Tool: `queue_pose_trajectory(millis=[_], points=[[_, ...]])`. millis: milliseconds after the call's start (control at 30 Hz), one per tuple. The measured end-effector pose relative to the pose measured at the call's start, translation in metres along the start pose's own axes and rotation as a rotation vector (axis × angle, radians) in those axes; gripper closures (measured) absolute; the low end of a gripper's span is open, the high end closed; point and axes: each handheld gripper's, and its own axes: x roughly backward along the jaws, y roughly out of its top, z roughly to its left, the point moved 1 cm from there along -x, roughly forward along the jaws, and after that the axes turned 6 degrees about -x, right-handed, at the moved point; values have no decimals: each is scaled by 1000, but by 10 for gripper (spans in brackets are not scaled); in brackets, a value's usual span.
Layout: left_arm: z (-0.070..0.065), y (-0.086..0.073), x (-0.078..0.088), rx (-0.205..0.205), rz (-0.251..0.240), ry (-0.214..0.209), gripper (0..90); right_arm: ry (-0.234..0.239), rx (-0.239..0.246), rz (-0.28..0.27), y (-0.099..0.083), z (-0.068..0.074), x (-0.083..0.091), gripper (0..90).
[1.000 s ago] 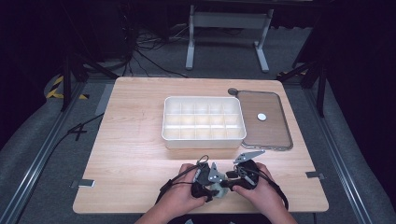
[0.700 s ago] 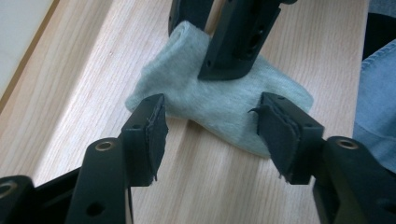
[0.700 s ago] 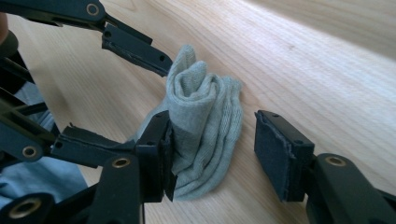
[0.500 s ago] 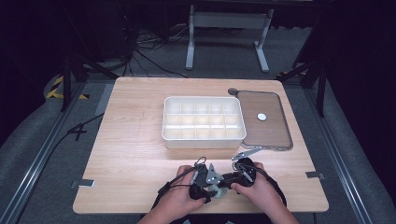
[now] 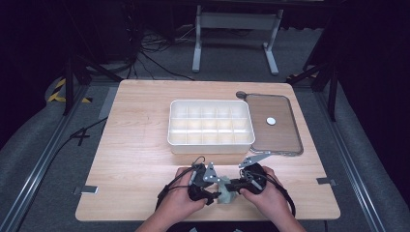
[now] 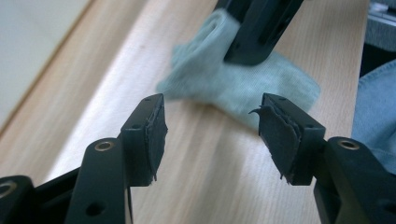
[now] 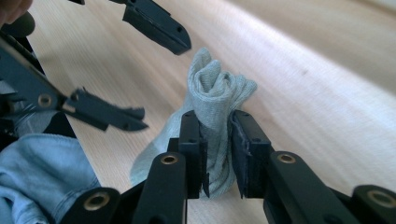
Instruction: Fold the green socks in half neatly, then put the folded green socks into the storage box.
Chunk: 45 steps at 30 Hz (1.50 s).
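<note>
Near the desk edge, the right claw has just been closing and now pinches the grey sock. Left claw waits spread apart beside it. Sock bunched, organiser tray unfilled — early going.

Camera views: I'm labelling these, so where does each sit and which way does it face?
High view: above the person's side, looking forward and down at the table; both hands show.
Left gripper view: along its open jaws toward the sock.
Right gripper view: along jaws that have just been closing, pinching the sock.
Shared: the sock.
</note>
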Motion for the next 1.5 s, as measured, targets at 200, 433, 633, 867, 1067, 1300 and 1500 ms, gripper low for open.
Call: queue_pose_trajectory(millis=[200,433,633,867,1067,1300,1500], points=[[12,-6,12,55,-10,29,412,-50,48,-73,7,4,20,760],[27,-17,27,142,-17,68,401,-79,73,-111,17,6,31,760],[35,-23,33,190,-22,76,401,-108,84,-112,23,6,38,760],[37,-24,36,197,-18,82,401,-169,114,-118,43,4,54,758],[38,-25,37,204,-23,80,401,-188,120,-130,53,3,61,758],[38,-26,38,206,-22,83,401,-212,125,-146,63,-3,70,757],[40,-26,40,211,-21,82,401,-229,124,-158,70,-10,76,756]])
